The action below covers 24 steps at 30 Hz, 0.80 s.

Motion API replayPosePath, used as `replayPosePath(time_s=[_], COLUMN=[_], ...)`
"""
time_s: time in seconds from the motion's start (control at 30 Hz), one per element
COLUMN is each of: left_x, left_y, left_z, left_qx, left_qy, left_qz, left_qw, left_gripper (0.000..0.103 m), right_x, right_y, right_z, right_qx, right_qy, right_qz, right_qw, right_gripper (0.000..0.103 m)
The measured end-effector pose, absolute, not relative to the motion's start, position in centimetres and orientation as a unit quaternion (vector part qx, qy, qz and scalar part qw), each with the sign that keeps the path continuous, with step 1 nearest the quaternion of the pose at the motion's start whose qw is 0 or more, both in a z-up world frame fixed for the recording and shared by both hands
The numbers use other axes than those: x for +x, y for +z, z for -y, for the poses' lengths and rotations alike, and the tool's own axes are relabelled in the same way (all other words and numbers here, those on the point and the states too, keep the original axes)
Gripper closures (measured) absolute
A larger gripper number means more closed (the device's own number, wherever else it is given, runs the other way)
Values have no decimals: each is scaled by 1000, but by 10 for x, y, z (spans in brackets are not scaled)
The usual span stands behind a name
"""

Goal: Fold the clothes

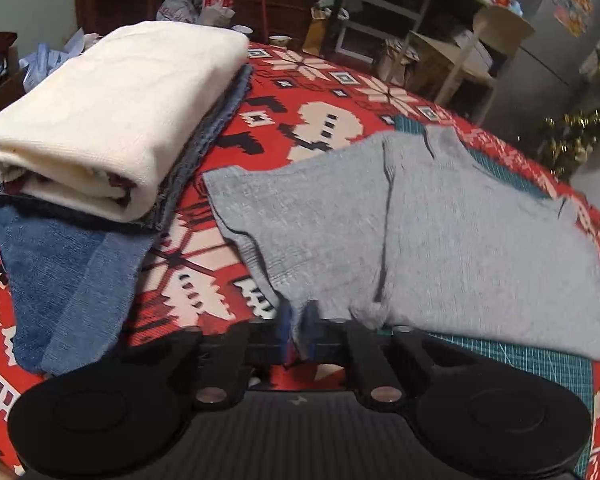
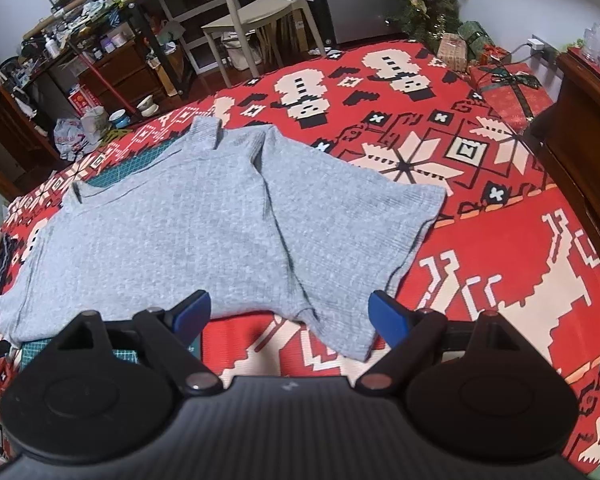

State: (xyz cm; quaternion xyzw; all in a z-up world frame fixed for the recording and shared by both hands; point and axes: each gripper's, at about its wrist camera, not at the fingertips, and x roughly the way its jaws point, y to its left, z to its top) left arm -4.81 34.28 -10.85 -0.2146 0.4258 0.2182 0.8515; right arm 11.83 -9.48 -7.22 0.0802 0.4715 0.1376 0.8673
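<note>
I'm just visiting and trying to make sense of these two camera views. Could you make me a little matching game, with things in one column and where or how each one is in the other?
Things:
1. grey top
2. cream towel
3. left gripper
4. right gripper

States:
A. folded, on top of the blue clothes
B. jaws wide open, nothing pinched
C. spread out on the red patterned cover
D. shut on the grey top's edge

Pairs: 1-C, 2-A, 3-D, 4-B

Grey top (image 2: 172, 232) flat on red patterned cloth (image 2: 500, 240), wide-open right claw (image 2: 290, 314) at its near hem.
</note>
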Motion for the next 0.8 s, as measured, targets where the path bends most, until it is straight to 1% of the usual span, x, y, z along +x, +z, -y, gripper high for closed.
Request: replayPosePath(time_s=[0.13, 0.3, 0.43, 0.53, 0.57, 0.63, 0.73, 0.77, 0.8], left_x=[-53, -67, -65, -67, -68, -72, -77, -78, -77], left_y=[-106, -106, -105, -103, -101, -96, -86, -84, -82], left_z=[-338, -349, -345, -344, -345, -349, -353, -354, -353], left_qx=[-204, -246, -238, -231, -234, -239, -243, -240, -233], left_qy=[232, 248, 255, 262, 264, 271, 277, 278, 280], left_qz=[-425, -427, -432, -427, -420, -403, -369, -360, -352], left_qw=[851, 834, 832, 834, 836, 841, 853, 857, 862], left_gripper=[100, 100, 99, 96, 92, 91, 81, 70, 63], right_x=[118, 121, 123, 123, 123, 122, 120, 119, 117], right_y=[-73, -73, -75, -73, -72, -69, -62, -60, -58], right_z=[96, 103, 106, 109, 111, 113, 109, 106, 102], right_qx=[82, 102, 109, 112, 116, 124, 100, 84, 65], right_qy=[139, 138, 137, 129, 126, 122, 105, 96, 86], right_qz=[-471, -471, -473, -468, -464, -454, -434, -428, -419], right_qw=[867, 865, 864, 867, 869, 874, 889, 895, 902], right_gripper=[15, 15, 15, 14, 14, 9, 8, 7, 4])
